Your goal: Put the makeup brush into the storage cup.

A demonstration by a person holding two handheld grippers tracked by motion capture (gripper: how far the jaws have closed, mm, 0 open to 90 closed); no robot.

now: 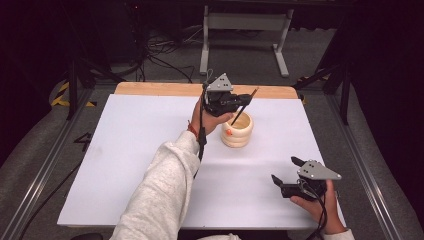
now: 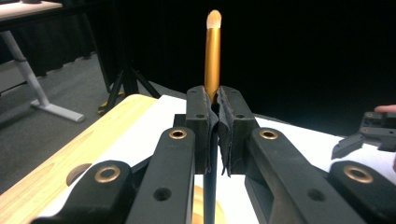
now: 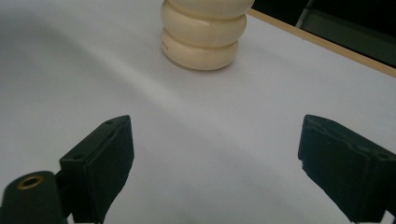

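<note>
So I've got the white table (image 1: 125, 165) under both hands, and my left claw (image 1: 239, 101) is clamped tight on a thin dark stick, looks like a brush or pencil (image 2: 213, 56), pinched right between the pads with a gold ferrule and a pale tip poking out past them. Its lower end runs down from the claw into the mouth of the cream ribbed pot (image 1: 238, 131) sitting just below and slightly toward me.

Biggest worry: the pot looks light and nothing's steadying it, so if I drag the stick sideways against the rim it could tip or skate across the board. Smaller worry: the grip is on a narrow round shaft, so I'd guess it could swivel or slip through the pads if the end catches inside.

My right claw (image 1: 286, 176) is spread wide open, empty, hovering low and well apart from the pot.

Labels? Nothing readable anywhere. There's a small orange mark on the pot's side, too tiny to make out.
</note>
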